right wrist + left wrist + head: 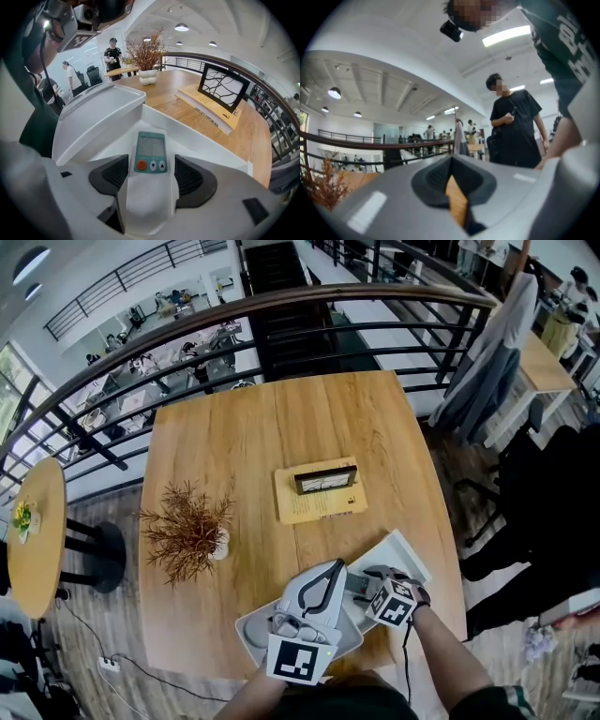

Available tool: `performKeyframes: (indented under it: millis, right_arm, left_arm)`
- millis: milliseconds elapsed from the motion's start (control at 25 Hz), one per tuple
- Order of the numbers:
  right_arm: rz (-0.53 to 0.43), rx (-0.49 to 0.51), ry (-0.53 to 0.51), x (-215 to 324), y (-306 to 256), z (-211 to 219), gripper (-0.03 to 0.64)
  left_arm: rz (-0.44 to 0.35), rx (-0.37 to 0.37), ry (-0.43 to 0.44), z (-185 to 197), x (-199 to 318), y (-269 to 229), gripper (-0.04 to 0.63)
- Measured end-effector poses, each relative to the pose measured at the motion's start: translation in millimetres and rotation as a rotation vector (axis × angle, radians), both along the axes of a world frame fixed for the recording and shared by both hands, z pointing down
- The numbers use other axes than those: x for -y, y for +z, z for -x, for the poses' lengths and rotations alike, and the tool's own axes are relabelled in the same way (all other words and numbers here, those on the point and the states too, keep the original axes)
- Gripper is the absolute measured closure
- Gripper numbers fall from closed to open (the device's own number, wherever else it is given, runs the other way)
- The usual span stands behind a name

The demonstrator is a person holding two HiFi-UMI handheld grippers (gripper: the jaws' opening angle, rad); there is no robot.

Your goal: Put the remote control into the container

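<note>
Tabletop scene from above: a light wooden table (pixel 234 437) beside a dark railing, with a shallow white plastic container (pixel 401 551) at its near edge and that container's pale hinged lid (pixel 255 629) folded open to the left; two hand-held grippers meet over it

The right gripper (pixel 366 579) pinches a slim white remote control (pixel 149 199) that has a teal screen panel and one orange button; in the right gripper view its dark ribbed pads (pixel 190 176) press on either long side of the remote, screen facing up, and the white floor and far wall of the container (pixel 206 138) lie just beyond; the remote seems to be held low over the open tray, not yet resting in it; gripping it by the sides probably keeps it level for setting down flat

The left gripper (pixel 330 574) hangs above the opened lid; in the left gripper view its jaws are pressed together at the tips with nothing between them, only a sliver of wood showing through the gap; it looks parked close by, perhaps to steady the lid, though I cannot tell whether it touches it

Farther back, well apart from the work, stand a dried brown plant in a small white pot (pixel 187 532) and a yellow book (pixel 319 501) carrying a small black picture frame (pixel 325 479); the next move appears to be lowering the remote and parting the pads
</note>
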State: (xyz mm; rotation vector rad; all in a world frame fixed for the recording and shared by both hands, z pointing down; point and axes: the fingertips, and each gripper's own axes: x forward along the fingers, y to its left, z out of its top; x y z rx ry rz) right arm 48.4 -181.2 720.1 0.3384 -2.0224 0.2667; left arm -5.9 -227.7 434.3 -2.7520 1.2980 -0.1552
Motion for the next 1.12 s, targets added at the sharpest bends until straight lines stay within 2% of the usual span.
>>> performKeyframes:
  millis: [520,1120]
  right_arm:
    - [-0.023,-0.005,0.024,2,-1,1,0.312]
    - [-0.093,0.053,0.102,8,-28,-1,0.311]
  left_arm:
    - [0.002,-0.004,0.003,4,-3,3,0.597]
    - [-0.029,-0.024,0.023,2,-9,-10,0.597]
